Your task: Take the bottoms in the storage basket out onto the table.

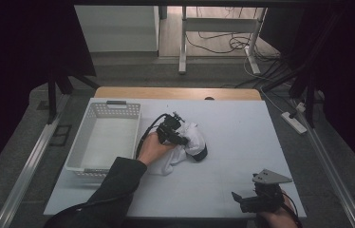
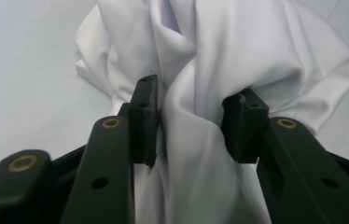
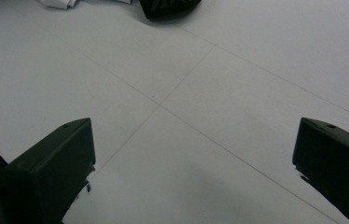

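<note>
Left hand [image 1: 153, 148] reaches forward from a dark sleeve [image 1: 114, 185] to mid-table, angling the left gripper [image 1: 179, 135] rightward into a white cloth [image 1: 189, 142]. In the left gripper view its jaws stand partly closed, a thick fold of the cloth [image 2: 200, 70] bunched between them and touching both pads. Cloth is crumpled, softly creased, heaped near the table centre, with a dark patch [image 1: 201, 154] at its right near edge. Right gripper [image 1: 242, 202] sits at the near right edge of the white table [image 1: 242, 137], well apart from the cloth, jaws spread wide with nothing between them. White perforated basket [image 1: 86, 142] at left, just beside the left hand, holds nothing visible.
</note>
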`<state>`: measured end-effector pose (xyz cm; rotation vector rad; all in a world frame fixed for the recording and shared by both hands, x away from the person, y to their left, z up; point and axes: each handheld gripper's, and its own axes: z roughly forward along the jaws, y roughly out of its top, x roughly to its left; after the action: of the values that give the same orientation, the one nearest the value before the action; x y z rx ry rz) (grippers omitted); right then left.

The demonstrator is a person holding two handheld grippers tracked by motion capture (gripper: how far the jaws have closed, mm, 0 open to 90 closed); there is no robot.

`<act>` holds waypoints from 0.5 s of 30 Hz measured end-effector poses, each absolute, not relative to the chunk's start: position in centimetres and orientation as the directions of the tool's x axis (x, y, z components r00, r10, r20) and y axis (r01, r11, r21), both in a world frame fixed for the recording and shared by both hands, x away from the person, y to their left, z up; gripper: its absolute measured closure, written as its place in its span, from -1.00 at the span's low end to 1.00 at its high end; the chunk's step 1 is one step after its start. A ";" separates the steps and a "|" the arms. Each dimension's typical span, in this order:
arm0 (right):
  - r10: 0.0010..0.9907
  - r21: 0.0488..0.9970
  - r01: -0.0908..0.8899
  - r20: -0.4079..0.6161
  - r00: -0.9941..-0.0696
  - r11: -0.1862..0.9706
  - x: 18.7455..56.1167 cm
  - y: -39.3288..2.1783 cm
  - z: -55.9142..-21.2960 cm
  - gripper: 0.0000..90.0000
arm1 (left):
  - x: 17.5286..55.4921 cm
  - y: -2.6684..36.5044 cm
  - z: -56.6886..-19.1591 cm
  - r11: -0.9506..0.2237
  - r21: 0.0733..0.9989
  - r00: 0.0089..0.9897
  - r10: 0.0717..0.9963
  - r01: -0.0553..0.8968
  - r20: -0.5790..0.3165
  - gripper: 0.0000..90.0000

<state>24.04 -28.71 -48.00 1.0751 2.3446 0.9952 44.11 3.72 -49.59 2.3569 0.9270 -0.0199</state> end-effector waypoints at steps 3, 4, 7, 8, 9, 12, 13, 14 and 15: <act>0.769 0.731 0.504 -0.043 -0.638 0.460 24.0 -28.7 -48.0 -1.00 | 44.0 3.7 -49.8 -0.584 0.538 0.766 0.610 0.608 -0.202 0.28; 0.768 0.732 0.503 -0.042 -0.638 0.459 24.0 -28.7 -48.0 -1.00 | 43.9 3.7 -49.9 -0.584 0.542 0.767 0.610 0.604 -0.199 0.27; 0.769 0.732 0.504 -0.043 -0.638 0.459 24.0 -28.7 -48.0 -1.00 | 43.9 3.7 -50.3 -0.583 0.549 0.770 0.607 0.599 -0.197 0.21; 0.769 0.732 0.504 -0.043 -0.638 0.459 24.0 -28.7 -48.0 -1.00 | 43.9 3.7 -50.4 -0.582 0.550 0.770 0.607 0.599 -0.197 0.19; 0.768 0.732 0.503 -0.044 -0.638 0.460 24.0 -28.7 -48.0 -1.00 | 43.8 3.7 -50.5 -0.584 0.552 0.772 0.605 0.596 -0.193 0.17; 0.769 0.732 0.504 -0.043 -0.638 0.459 24.0 -28.7 -48.0 -1.00 | 43.7 3.5 -50.7 -0.592 0.556 0.778 0.605 0.583 -0.172 0.11; 0.769 0.732 0.504 -0.043 -0.638 0.459 24.0 -28.7 -48.0 -1.00 | 43.6 3.5 -50.7 -0.594 0.558 0.779 0.606 0.579 -0.164 0.10; 0.769 0.732 0.504 -0.043 -0.638 0.459 24.0 -28.7 -48.0 -1.00 | 43.5 3.4 -50.8 -0.597 0.559 0.779 0.608 0.576 -0.152 0.08; 0.769 0.732 0.504 -0.043 -0.638 0.459 24.0 -28.7 -48.0 -1.00 | 43.5 3.3 -50.8 -0.601 0.559 0.782 0.607 0.571 -0.146 0.07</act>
<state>24.03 -28.70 -48.00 1.0747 2.3447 0.9933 43.47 3.34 -50.83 2.3715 0.8728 0.0788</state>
